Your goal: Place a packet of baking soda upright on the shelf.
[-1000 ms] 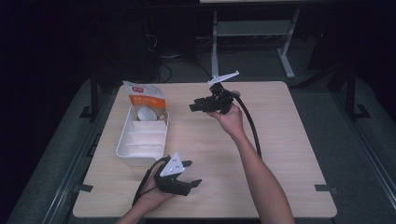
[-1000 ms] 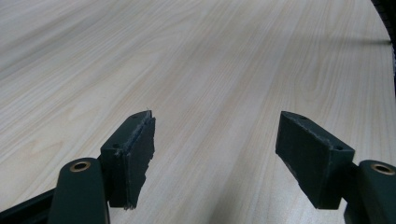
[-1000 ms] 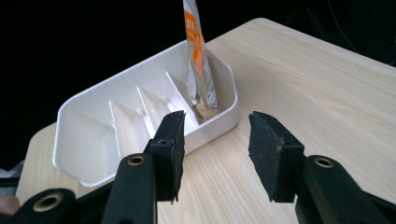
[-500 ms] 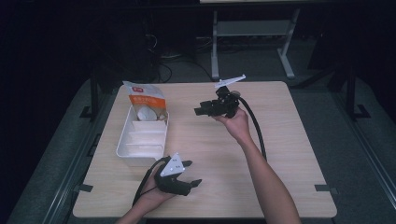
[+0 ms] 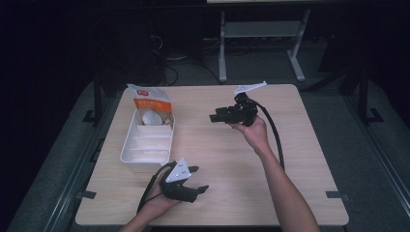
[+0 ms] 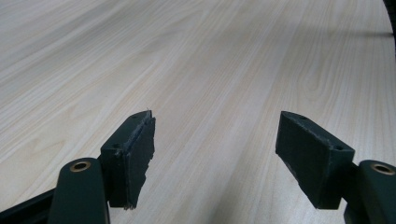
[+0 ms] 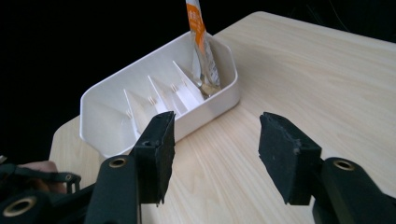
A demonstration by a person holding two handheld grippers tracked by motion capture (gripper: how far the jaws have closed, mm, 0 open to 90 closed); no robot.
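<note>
A white divided tray (image 5: 145, 166) lies on the left half of the wooden table (image 5: 232, 193). An orange-and-white packet (image 5: 151, 102) stands in its far compartment. My right gripper (image 5: 215, 117) hovers over the table's far middle, to the right of the tray, with its jaws pointing left at it. Its jaws have just been opening and nothing is between them. The right gripper view has the tray (image 7: 212, 105) and the packet (image 7: 201, 42) beyond the open right gripper (image 7: 215, 140). My left gripper (image 5: 200, 179) rests open near the front edge, and the left gripper (image 6: 215, 140) has bare wood ahead.
Metal frame legs (image 5: 261, 43) and cables stand on the dark floor behind the table. The right gripper's black cable (image 5: 273, 135) trails along the forearm. The tray's three nearer compartments look empty.
My right gripper has drifted right and slightly nearer, away from the tray, and its jaws stand wider. The left gripper has stayed put.
</note>
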